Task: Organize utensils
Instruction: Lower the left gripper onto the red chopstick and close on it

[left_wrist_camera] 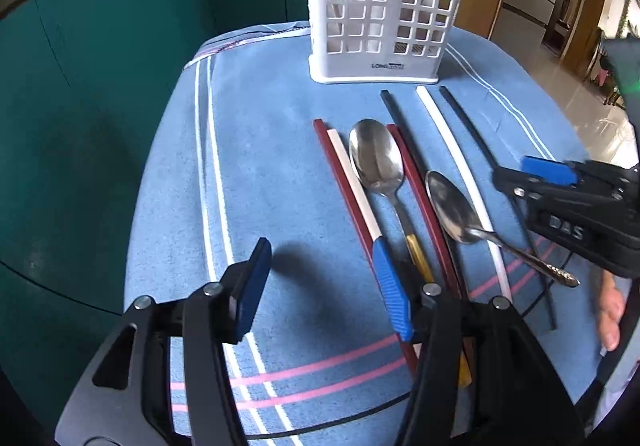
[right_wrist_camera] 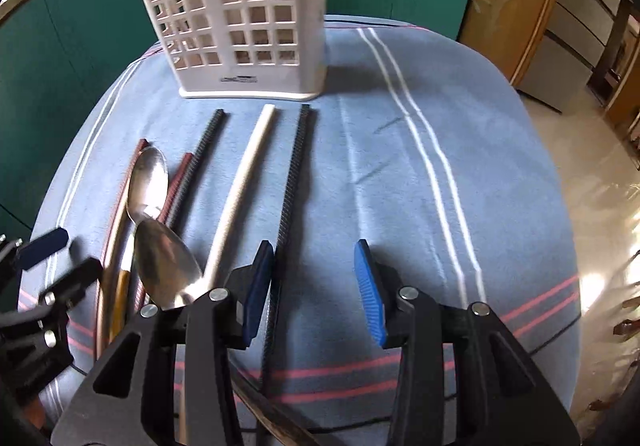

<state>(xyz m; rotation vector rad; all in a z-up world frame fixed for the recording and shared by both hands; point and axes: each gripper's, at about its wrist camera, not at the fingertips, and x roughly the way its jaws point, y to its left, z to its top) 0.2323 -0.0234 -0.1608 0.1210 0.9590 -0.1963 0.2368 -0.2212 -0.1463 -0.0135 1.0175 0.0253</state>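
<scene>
Here both grippers, left (left_wrist_camera: 324,282) and right (right_wrist_camera: 316,286), hang wide open, holding nothing; spoons (left_wrist_camera: 378,158) and chopsticks (left_wrist_camera: 452,154) lie mid-frame, white basket (left_wrist_camera: 380,6) at top centre.

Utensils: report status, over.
Left gripper open, right gripper open, both empty. Spoons and chopsticks on blue striped cloth. White perforated plastic caddy unobstructed.
</scene>
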